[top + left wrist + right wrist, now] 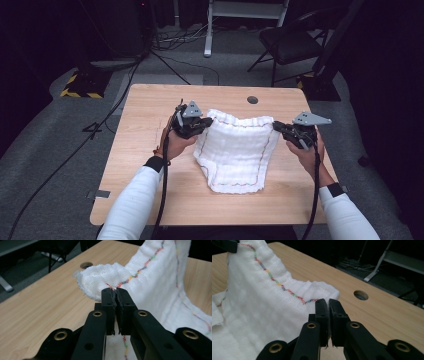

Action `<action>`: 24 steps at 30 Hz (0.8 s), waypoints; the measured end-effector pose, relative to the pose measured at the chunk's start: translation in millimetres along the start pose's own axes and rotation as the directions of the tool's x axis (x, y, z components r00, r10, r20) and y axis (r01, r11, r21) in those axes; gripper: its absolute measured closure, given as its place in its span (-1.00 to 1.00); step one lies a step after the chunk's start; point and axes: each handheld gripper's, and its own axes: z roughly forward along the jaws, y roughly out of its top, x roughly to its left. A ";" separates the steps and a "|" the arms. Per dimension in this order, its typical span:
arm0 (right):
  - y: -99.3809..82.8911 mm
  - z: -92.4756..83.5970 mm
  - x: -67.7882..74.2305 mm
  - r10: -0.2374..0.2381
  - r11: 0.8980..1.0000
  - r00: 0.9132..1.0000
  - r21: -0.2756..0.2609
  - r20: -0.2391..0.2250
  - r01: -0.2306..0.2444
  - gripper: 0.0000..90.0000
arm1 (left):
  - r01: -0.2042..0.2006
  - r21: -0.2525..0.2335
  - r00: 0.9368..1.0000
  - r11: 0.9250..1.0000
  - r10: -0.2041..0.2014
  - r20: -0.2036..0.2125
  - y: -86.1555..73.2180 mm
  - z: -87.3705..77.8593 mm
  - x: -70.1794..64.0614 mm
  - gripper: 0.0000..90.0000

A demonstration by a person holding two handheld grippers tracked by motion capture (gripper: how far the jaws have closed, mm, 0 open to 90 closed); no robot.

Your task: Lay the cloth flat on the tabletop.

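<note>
In the high view, a white woven cloth with multicoloured stitched edging [236, 150] hangs stretched between the left gripper [209, 121] and the right gripper [276, 126], its lower part lying on the light wooden table [150, 110]. In the left gripper view, the jaws are pinched tight on a corner of the cloth [150, 277], the fabric rising up and to the right above the tabletop [45, 305]. In the right gripper view, the jaws are clamped on the opposite corner [262, 315], near a round hole in the table [361, 295].

Grey carpet floor [45, 150], black chair [290, 45], dark room.
</note>
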 end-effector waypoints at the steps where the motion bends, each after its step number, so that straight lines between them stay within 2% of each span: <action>1: 3.8 -3.9 1.2 -0.006 1.000 1.000 -0.018 0.000 0.006 0.93 | -0.015 -0.011 1.000 1.000 0.015 -0.002 3.3 -5.9 -2.8 0.90; 2: 12.3 -13.4 4.3 -0.018 0.998 1.000 -0.053 0.000 0.018 0.93 | -0.018 -0.027 1.000 0.999 0.018 0.000 6.3 -11.3 -5.1 0.90; 8: 32.0 -34.2 12.3 -0.056 0.992 0.998 -0.116 0.017 0.057 0.93 | -0.064 -0.068 0.998 0.996 0.062 -0.023 21.1 -34.1 -13.0 0.90; 16: 46.9 -54.7 19.6 -0.085 0.980 0.996 -0.175 0.038 0.091 0.93 | -0.085 -0.120 0.996 0.989 0.080 -0.044 22.0 -53.5 -17.7 0.90; 20: 53.3 -63.2 23.4 -0.097 0.974 0.994 -0.198 0.057 0.107 0.93 | -0.102 -0.154 0.994 0.983 0.097 -0.043 28.0 -62.4 -24.2 0.90; 24: 59.8 -72.0 25.4 -0.103 0.968 0.992 -0.221 0.072 0.117 0.93 | -0.121 -0.168 0.992 0.978 0.114 -0.050 34.8 -66.9 -28.3 0.90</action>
